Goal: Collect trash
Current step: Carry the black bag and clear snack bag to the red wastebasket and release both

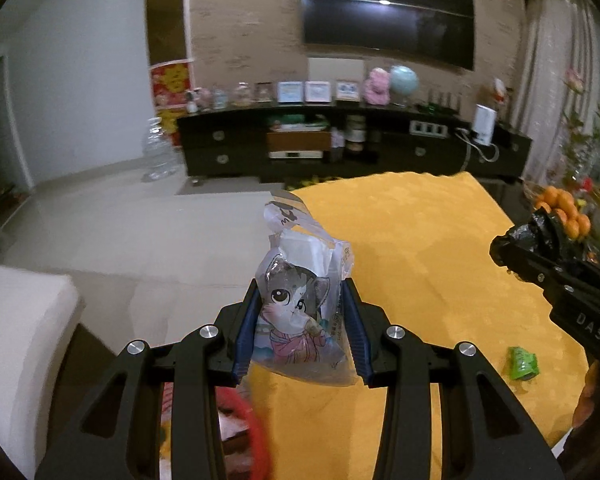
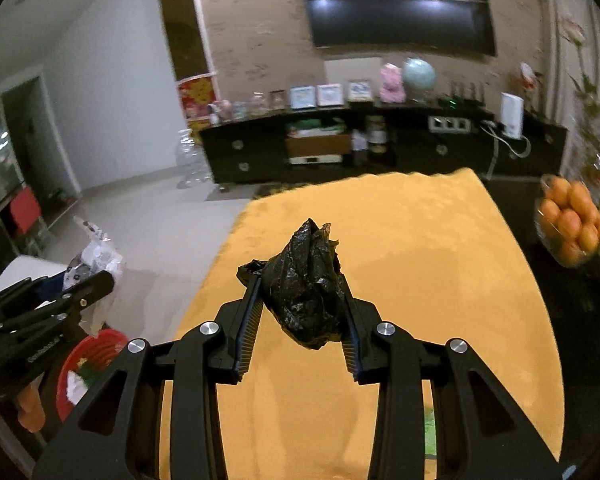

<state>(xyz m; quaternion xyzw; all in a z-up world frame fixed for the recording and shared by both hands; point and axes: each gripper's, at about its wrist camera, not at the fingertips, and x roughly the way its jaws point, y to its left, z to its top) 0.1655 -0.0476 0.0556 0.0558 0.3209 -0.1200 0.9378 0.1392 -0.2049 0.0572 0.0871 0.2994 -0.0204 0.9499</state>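
Your left gripper (image 1: 302, 304) is clamped on a clear plastic wrapper (image 1: 300, 300) printed with a cartoon cat; both blue pads (image 1: 354, 320) press its sides, and it stands upright above the fingertips, clear of the table. Your right gripper (image 2: 300, 300) is closed on a crumpled black plastic bag (image 2: 306, 284), pinched between the ribbed pads, also lifted off the surface.

Surface: a table under a yellow cloth (image 1: 440, 240). A small green wrapper (image 1: 522, 363) lies on it near its right side. A red bin (image 2: 96, 352) sits low beside the table's left edge, just under the left gripper. A bowl of oranges (image 2: 576, 224) stands off to the right.

Room: dark TV cabinet (image 1: 340, 144) and wall-mounted screen (image 1: 388, 16) beyond, pale tiled floor.

Hard to read: the bin's contents are blurred and partly hidden behind the gripper frame; the wrapper's print is illegible.
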